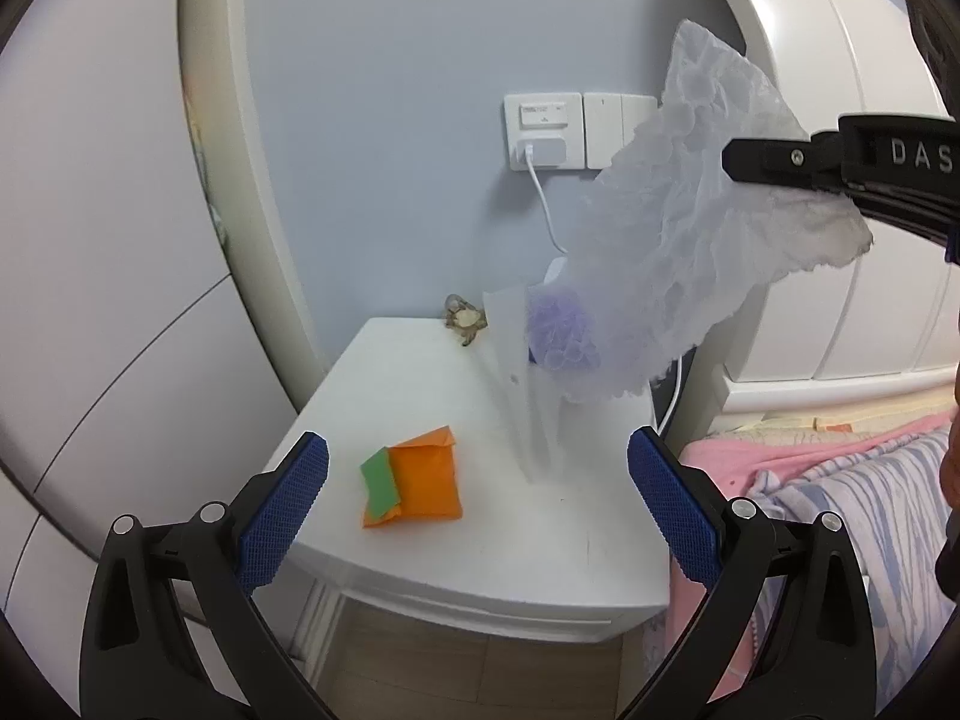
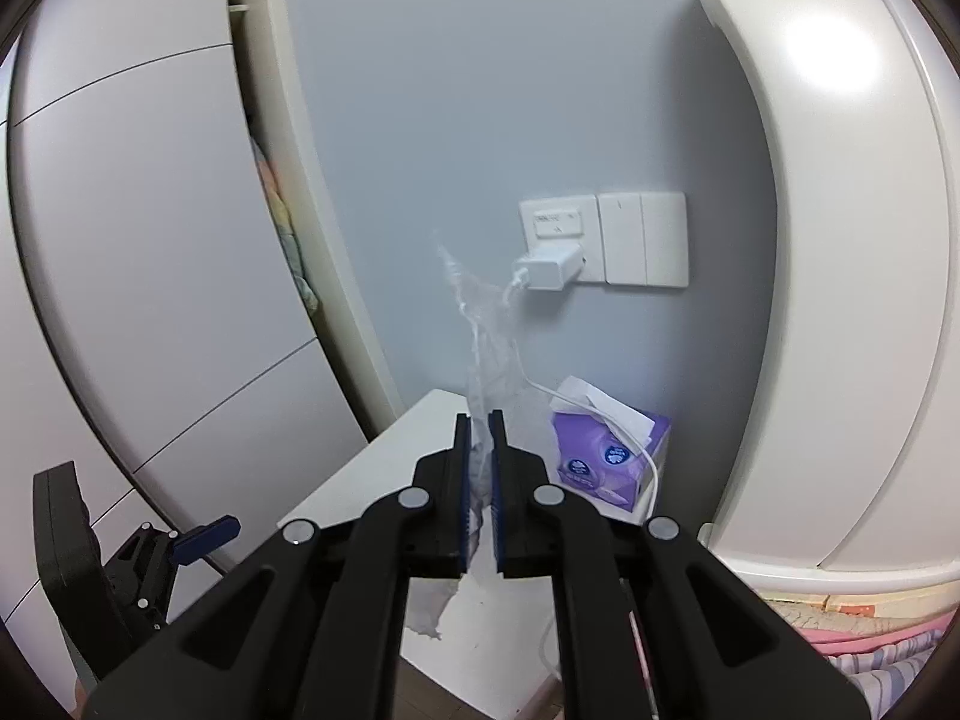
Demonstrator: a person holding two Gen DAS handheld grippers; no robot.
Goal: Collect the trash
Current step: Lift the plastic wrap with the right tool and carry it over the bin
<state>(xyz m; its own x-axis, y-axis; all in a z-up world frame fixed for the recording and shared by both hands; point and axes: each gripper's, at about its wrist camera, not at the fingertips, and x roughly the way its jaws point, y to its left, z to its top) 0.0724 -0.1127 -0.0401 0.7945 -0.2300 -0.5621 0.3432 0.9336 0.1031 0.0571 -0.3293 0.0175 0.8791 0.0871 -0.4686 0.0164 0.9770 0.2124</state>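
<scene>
Your right gripper point(image 2: 479, 468) is clenched on a thin translucent plastic bag point(image 1: 690, 252), holding it up above the white nightstand point(image 1: 432, 546). Your left gripper point(image 1: 477, 510) gapes wide over an orange wrapper point(image 1: 420, 480) lying there.

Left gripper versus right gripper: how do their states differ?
The left gripper is open and empty over the orange packet; the right gripper is shut on the plastic bag, lifted above the nightstand. Both have blue pads.
</scene>
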